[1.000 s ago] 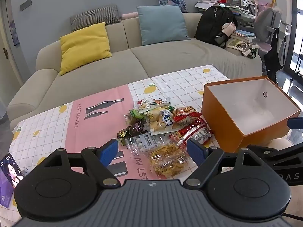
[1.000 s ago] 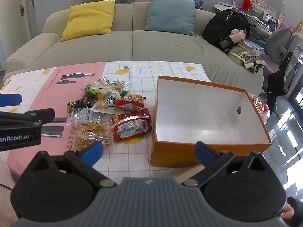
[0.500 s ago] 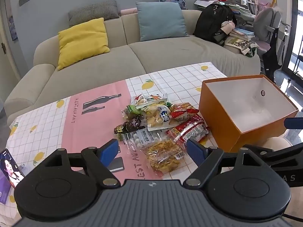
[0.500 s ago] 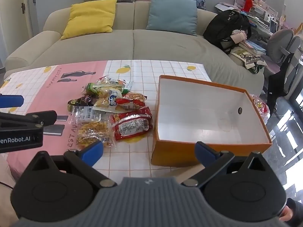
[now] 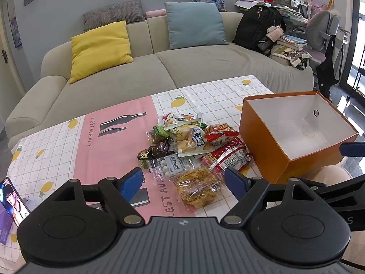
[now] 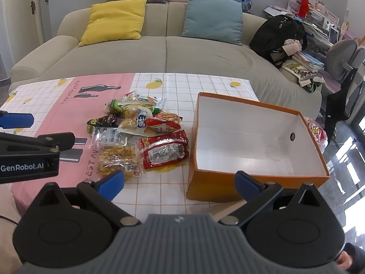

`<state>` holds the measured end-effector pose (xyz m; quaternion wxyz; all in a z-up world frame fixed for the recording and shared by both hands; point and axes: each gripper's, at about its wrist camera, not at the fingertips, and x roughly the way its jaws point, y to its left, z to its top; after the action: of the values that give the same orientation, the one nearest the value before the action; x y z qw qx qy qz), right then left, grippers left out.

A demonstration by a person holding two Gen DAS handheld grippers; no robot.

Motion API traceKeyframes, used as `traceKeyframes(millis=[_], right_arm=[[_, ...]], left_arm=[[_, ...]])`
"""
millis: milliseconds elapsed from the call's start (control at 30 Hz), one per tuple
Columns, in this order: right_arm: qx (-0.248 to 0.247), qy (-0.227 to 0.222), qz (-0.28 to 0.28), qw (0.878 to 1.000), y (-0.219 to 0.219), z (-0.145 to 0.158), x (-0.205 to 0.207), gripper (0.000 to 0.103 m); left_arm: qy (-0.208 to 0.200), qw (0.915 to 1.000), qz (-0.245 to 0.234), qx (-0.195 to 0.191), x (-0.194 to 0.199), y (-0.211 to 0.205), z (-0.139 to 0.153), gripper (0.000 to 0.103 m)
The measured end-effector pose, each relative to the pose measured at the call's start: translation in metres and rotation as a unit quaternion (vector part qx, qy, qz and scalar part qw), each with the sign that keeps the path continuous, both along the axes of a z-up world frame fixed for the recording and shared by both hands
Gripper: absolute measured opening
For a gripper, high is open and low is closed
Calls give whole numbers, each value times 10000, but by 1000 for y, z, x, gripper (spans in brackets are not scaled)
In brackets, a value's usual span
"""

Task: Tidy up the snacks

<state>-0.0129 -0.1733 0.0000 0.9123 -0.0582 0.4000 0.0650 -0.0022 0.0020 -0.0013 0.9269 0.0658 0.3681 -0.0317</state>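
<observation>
I hover both sets of fingers spread over the snacks; nothing packed, so next I pinch one for the box.

The snack pile lay on the tablecloth at my eleven o'clock, the box just beside it at one, a sofa behind both.

Left gripper has withdrawn slightly — the pile of plastic snack packets sits farther ahead. Right gripper has shifted marginally.
</observation>
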Motion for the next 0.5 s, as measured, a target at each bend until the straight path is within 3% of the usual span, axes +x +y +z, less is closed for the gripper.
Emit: traceKeyframes(millis=[500], right_arm=[[23, 40, 34, 10000, 2, 0, 0, 100]], left_arm=[[-2, 10000, -3, 8, -3, -1, -1, 95]])
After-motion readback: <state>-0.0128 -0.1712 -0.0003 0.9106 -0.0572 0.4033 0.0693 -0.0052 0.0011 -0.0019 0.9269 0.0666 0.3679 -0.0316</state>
